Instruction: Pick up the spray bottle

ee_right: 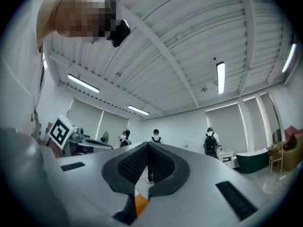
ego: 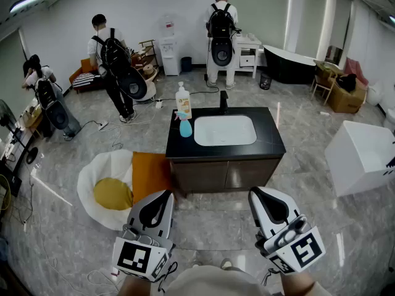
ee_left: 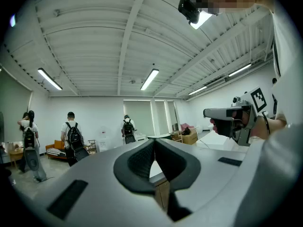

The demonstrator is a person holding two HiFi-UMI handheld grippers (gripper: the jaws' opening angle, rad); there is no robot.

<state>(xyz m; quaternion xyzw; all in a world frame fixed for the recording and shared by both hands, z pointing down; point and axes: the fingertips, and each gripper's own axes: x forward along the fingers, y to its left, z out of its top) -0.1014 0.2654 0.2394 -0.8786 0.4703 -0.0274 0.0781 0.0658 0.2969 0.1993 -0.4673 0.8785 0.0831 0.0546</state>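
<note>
Grey polished floor [ego: 216, 227] fills a wide showroom, and a dark cabinet [ego: 225, 174] with a black top stands at its middle.

Nearest the person, on this side of the cabinet and well short of it, both tools are held out roughly level. The left gripper [ego: 159, 197] is clenched, its pads meeting with nothing between them, as its own view shows [ee_left: 154, 145]. The right gripper [ego: 262, 194] is likewise closed and empty [ee_right: 147, 148].

Just left of the cabinet's near corner, an orange cushion [ego: 149, 174] leans against a white and yellow floor seat [ego: 108, 184].

On the cabinet top, left of the white sink [ego: 225, 130], stands the blue spray bottle [ego: 185, 127], upright, so its long axis runs vertically. Its pink trigger head seems to point left, away from the sink, though it is small. Just behind it stands a taller white pump bottle [ego: 182, 100].

From the closed jaws the spray bottle lies ahead and well apart. It is almost straight ahead of the left gripper and off to the left of the right one, so the left looks the nearer and would first have to open.

Beyond the cabinet, three people with backpacks [ego: 220, 36] stand far off, near a black bathtub [ego: 290, 63].
</note>
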